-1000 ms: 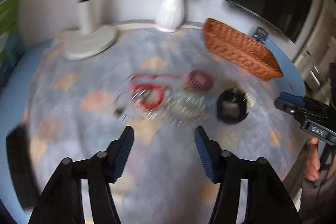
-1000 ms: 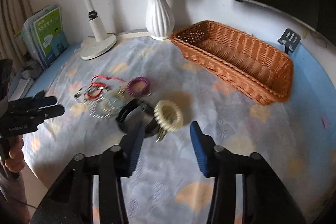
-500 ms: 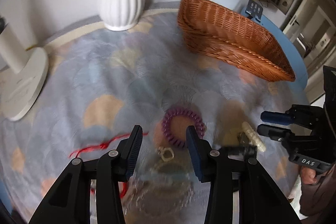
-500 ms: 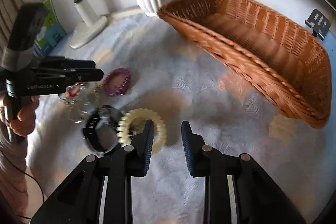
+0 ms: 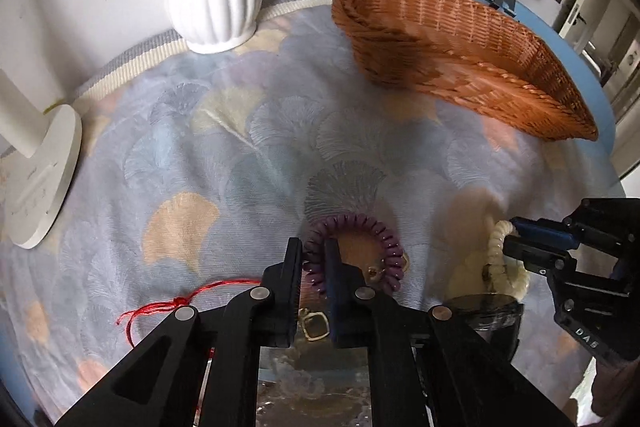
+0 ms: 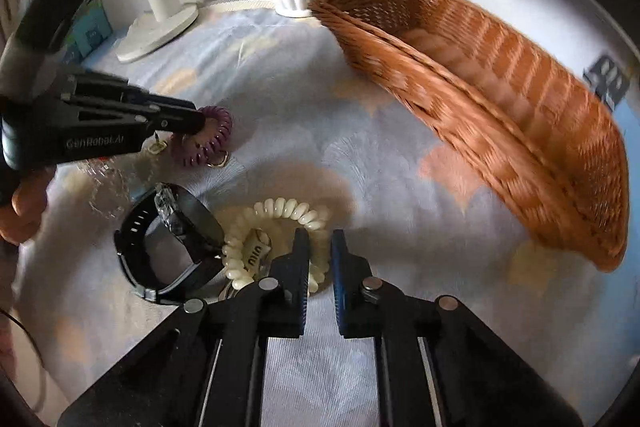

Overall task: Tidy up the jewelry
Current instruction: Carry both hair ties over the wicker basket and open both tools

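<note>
Item: left gripper (image 5: 313, 267), jaws narrowed from wide apart a second ago and now clamped on the near-left rim of the purple spiral-coil plastic bracelet (image 5: 360, 251), which lies on the pale fan-patterned tablecloth (image 5: 224, 131) at 6 o'clock in the left wrist view. Item: right gripper (image 6: 320, 259), likewise closed in, pinching the near edge of the cream spiral-coil bracelet (image 6: 280, 223) at 6 o'clock in the right wrist view, touching the black wristwatch (image 6: 168, 247) at 8 o'clock. Judgement: both grasps look made, so lifting comes next. Item: long brown woven wicker basket (image 6: 500, 99), at 2 o'clock, apparently empty, the likely destination. Both coils appear springy and light.
</note>
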A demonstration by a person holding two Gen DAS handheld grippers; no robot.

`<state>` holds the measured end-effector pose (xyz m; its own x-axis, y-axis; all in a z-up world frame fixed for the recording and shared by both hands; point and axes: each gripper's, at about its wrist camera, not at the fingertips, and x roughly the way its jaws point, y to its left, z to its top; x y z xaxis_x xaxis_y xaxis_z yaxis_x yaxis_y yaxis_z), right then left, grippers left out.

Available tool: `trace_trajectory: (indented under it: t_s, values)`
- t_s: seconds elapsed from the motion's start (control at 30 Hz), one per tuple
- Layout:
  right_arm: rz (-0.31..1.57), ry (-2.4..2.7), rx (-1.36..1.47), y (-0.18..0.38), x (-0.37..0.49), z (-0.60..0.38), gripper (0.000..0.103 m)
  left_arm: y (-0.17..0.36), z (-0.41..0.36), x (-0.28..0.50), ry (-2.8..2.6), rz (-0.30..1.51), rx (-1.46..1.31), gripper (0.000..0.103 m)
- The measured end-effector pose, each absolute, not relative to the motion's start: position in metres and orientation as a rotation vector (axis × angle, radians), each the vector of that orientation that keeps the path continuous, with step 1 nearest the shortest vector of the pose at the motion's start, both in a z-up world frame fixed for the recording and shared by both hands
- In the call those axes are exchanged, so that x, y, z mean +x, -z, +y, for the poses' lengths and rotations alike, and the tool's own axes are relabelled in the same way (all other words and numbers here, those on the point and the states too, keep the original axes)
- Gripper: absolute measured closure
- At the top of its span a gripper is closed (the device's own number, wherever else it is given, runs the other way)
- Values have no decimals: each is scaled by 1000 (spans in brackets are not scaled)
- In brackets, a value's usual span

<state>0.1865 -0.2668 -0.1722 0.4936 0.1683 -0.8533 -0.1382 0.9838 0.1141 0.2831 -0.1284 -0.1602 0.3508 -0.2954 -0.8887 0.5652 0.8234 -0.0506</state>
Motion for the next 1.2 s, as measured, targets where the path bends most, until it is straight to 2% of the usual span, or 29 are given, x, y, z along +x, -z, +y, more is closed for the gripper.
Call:
trace_trajectory:
  t_s: [0.23, 0.37, 0.53, 0.67, 0.87, 1.07, 1.2]
  values:
    - [924, -154, 76, 118, 161, -304, 90, 112, -128, 270, 638, 986, 193, 92]
    - [838, -48, 50, 82, 160, -339, 90, 71, -157, 265, 655, 893, 212, 92]
    - [870, 92, 50, 84, 199, -392, 90, 43, -211, 283, 679, 831, 229, 92]
    - [952, 95, 87, 112, 233, -418, 90, 57, -271, 307, 678, 864, 266, 92]
    - [1060, 103, 117, 147, 251, -431, 90, 96, -318, 326, 665, 960, 324, 92]
    - [1057, 63, 129, 144, 243, -432, 90, 115, -334, 324, 682, 998, 360, 91]
    - [1023, 82, 129, 131, 228, -432, 89, 102, -323, 313, 699, 980, 326, 80]
